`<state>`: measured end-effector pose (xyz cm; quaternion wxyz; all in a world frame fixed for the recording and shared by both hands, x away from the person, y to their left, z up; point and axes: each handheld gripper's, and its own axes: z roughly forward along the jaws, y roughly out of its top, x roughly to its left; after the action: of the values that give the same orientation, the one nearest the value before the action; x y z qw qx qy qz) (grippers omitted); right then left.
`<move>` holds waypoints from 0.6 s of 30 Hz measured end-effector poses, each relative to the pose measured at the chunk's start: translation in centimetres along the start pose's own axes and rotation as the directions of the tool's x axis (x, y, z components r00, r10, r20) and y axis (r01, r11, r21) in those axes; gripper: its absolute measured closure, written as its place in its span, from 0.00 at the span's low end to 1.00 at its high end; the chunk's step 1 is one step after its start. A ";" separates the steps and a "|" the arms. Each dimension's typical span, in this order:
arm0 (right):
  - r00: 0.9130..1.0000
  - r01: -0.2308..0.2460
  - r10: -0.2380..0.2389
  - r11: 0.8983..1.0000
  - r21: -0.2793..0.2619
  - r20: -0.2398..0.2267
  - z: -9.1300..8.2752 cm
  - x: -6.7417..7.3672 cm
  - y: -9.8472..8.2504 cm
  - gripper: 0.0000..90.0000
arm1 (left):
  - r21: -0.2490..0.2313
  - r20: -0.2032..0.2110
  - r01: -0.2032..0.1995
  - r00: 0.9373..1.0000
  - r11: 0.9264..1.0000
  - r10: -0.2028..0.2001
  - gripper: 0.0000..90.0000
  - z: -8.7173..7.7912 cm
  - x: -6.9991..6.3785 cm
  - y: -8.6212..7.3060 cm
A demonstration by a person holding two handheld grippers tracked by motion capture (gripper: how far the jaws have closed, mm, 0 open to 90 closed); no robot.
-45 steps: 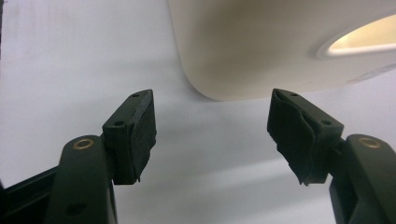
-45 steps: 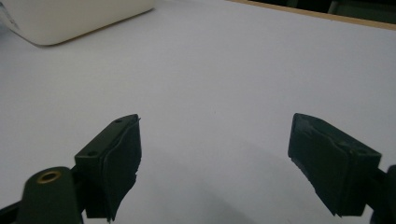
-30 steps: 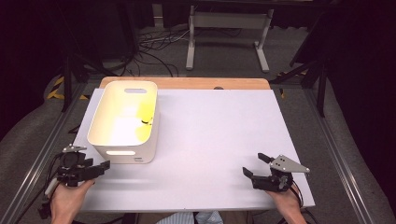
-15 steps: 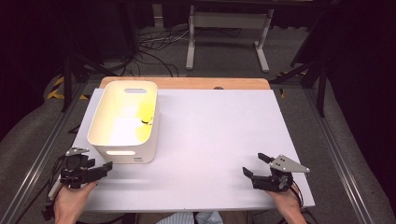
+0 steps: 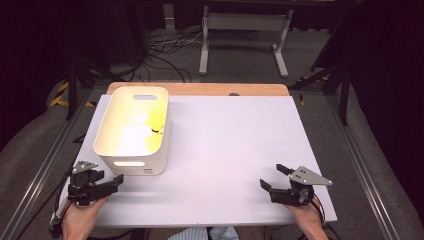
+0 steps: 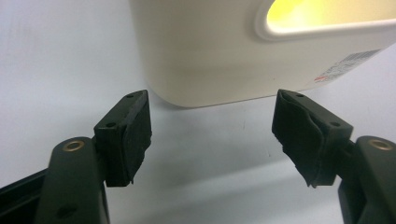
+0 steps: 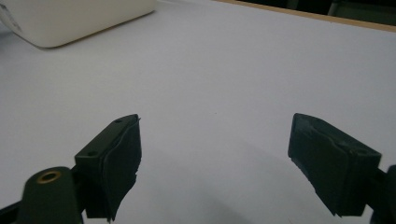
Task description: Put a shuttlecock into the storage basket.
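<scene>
Beside the white bin (image 5: 134,131), left gripper (image 5: 116,181), jaws apart.

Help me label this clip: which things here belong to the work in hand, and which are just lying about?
In the work:
- white plastic bin with handle slots
- left gripper, open, beside the bin's near wall
- right gripper, open
- white table top

Lying about:
- white metal stand on the floor
- black floor cables

No text could be read. The white bin (image 6: 210,51) carried a small printed sticker (image 6: 345,65) at its lower corner, its lettering too small and blurred to make out.
</scene>
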<state>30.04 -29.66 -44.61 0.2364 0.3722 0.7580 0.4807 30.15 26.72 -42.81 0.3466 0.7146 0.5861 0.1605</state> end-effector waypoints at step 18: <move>1.000 -0.007 0.007 1.000 -0.010 0.003 -0.6 0.0 0.0 0.20 | -0.076 0.033 -0.003 0.999 0.997 0.006 0.29 0.3 -0.4 -1.4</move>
<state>29.59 -29.96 -44.40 0.2376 0.3744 0.7540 0.4846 29.16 26.32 -43.91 0.3828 0.7048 0.5721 0.1715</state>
